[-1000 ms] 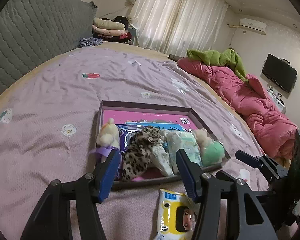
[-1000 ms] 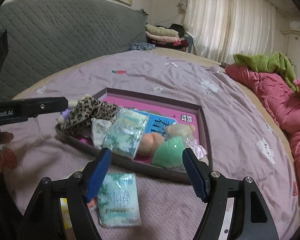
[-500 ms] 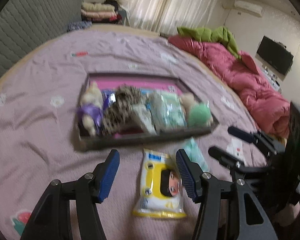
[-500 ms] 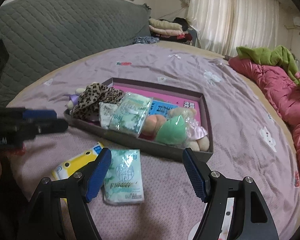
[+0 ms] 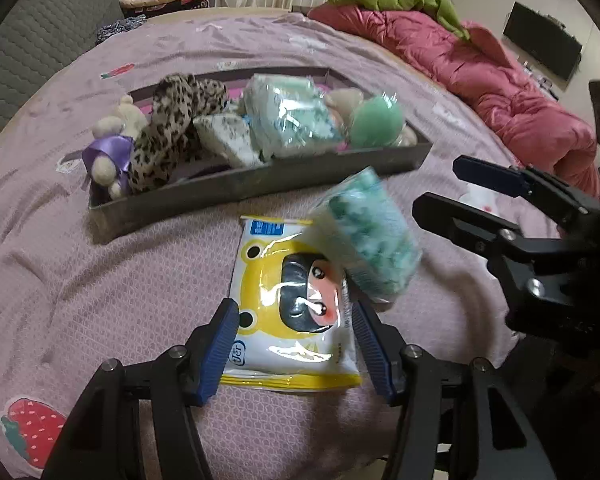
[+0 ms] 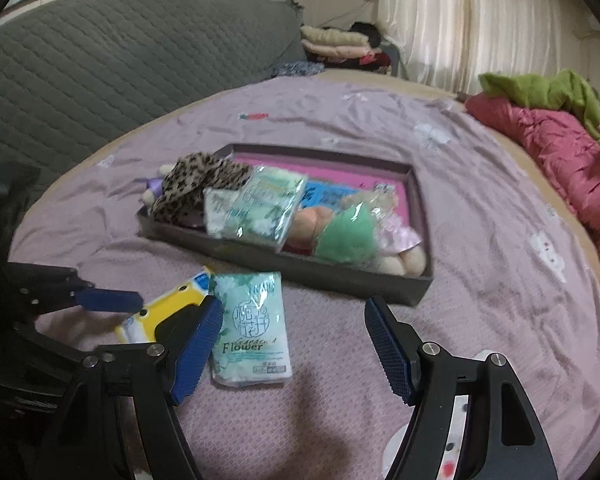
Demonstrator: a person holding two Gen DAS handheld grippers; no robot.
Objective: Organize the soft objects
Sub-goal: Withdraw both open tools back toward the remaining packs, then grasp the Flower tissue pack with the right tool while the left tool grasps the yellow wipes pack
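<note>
A grey tray [image 5: 260, 188] [image 6: 300, 268] on the purple bed holds a leopard-print cloth [image 5: 172, 120], a plush bear [image 5: 108, 148], tissue packs [image 5: 288, 116] and a green plush [image 5: 376, 120]. A yellow wipes pack [image 5: 292, 304] [image 6: 160, 312] lies in front of the tray. My left gripper [image 5: 296, 348] is open with its fingers on either side of the pack's near end. A green tissue pack [image 5: 368, 240] [image 6: 252, 328] lies partly on the yellow one. My right gripper [image 6: 296, 344] is open, just above and right of the green pack.
A pink quilt [image 5: 480, 64] with a green cloth [image 5: 400, 0] lies along the bed's right side. A grey padded headboard [image 6: 100, 68] stands at the left. Folded clothes [image 6: 336, 40] are stacked at the back. A white object [image 6: 460, 420] lies under my right gripper.
My left gripper has dropped and moved in until its fingers straddle the yellow pack. My right gripper has backed away from the tray and come lower toward the green pack.
</note>
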